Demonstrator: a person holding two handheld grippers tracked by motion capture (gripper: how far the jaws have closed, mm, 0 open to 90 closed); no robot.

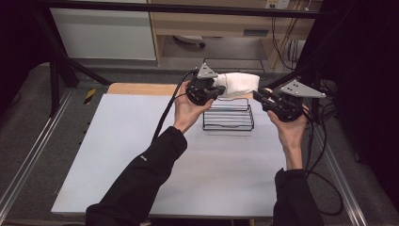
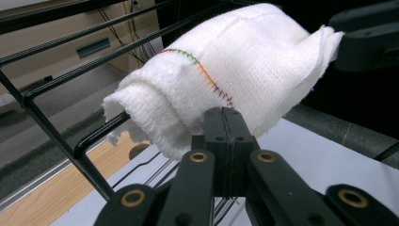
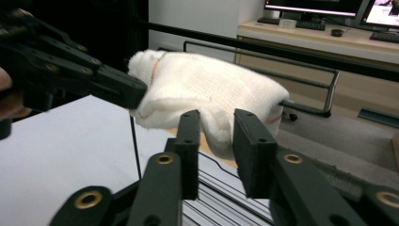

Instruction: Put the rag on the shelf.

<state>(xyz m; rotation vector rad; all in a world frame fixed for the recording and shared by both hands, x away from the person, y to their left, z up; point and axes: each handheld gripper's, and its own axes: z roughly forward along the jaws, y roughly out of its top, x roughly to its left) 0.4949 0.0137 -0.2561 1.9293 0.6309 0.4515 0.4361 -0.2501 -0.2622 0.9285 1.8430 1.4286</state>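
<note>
Pale grey tabletop fills the middle of a dim workshop, with a wooden strip along its far edge and dark framing around it. A person's two forearms reach in from the near side, each hand holding a black two-jaw gripper. Toward the far right of the table stands a black wire rack, open-topped, and nothing can be seen lying inside it.

A folded white cloth hangs just above the rack's far rim, stretched between the two tools. The left gripper is clenched tight on the cloth's left end, close to a line of coloured stitching. The right gripper has its jaws slightly parted around the cloth's right edge, with fabric between them; no earlier view shows how they got there, and the pads do not clearly press.

The cloth looks light, soft and limp, likely to sag and unfold, so pinching a thick folded edge seems the safest hold.
</note>
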